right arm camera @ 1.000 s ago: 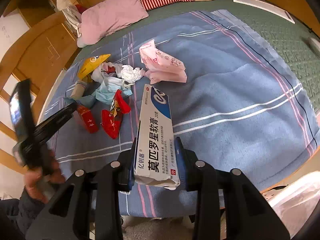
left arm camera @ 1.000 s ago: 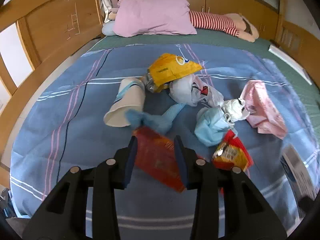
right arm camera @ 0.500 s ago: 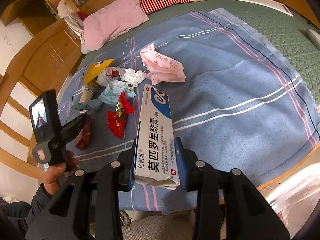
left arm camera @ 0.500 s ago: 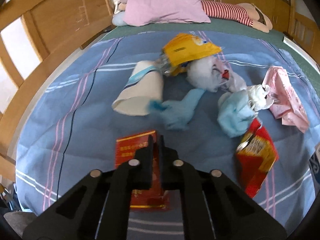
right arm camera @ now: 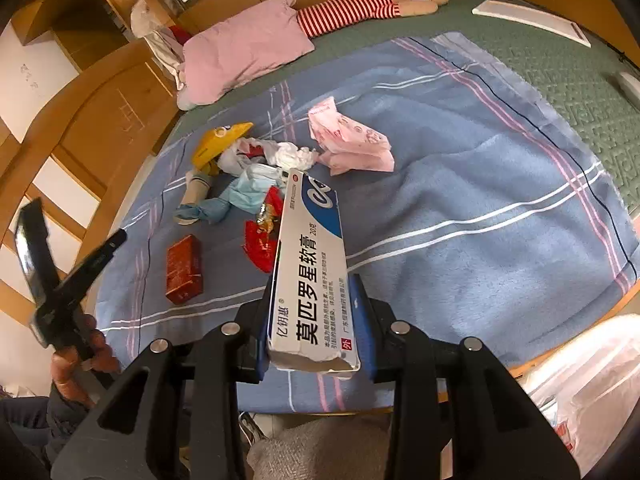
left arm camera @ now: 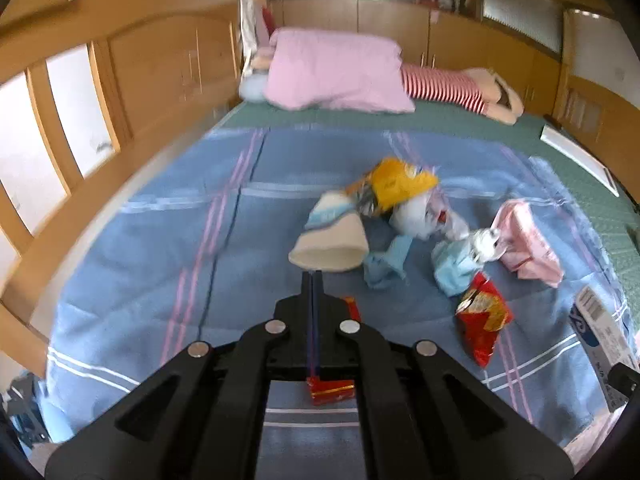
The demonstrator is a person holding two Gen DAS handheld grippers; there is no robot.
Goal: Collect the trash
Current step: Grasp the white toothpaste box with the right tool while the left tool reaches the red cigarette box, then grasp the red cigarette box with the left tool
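Trash lies on a blue blanket (left arm camera: 160, 264): a paper cup (left arm camera: 330, 240), a yellow wrapper (left arm camera: 396, 188), blue masks (left arm camera: 456, 268), a red snack bag (left arm camera: 482, 320), pink packaging (left arm camera: 528, 244) and a red box (right arm camera: 184, 270). My left gripper (left arm camera: 314, 280) is shut and empty, raised above the red box (left arm camera: 332, 390), which lies flat on the blanket. It also shows in the right wrist view (right arm camera: 116, 240). My right gripper (right arm camera: 316, 292) is shut on a white and blue ointment box (right arm camera: 310, 264), held above the blanket's near edge.
A pink pillow (left arm camera: 336, 68) and a striped plush toy (left arm camera: 460, 88) lie at the bed's head. A wooden bed frame (left arm camera: 100, 80) runs along the left. A white plastic bag (right arm camera: 592, 376) sits low at the right beside the bed.
My left gripper closed over the red box, then rose and pulled back shut without it; the box stays on the blanket. My right gripper keeps holding the ointment box, nearly still.
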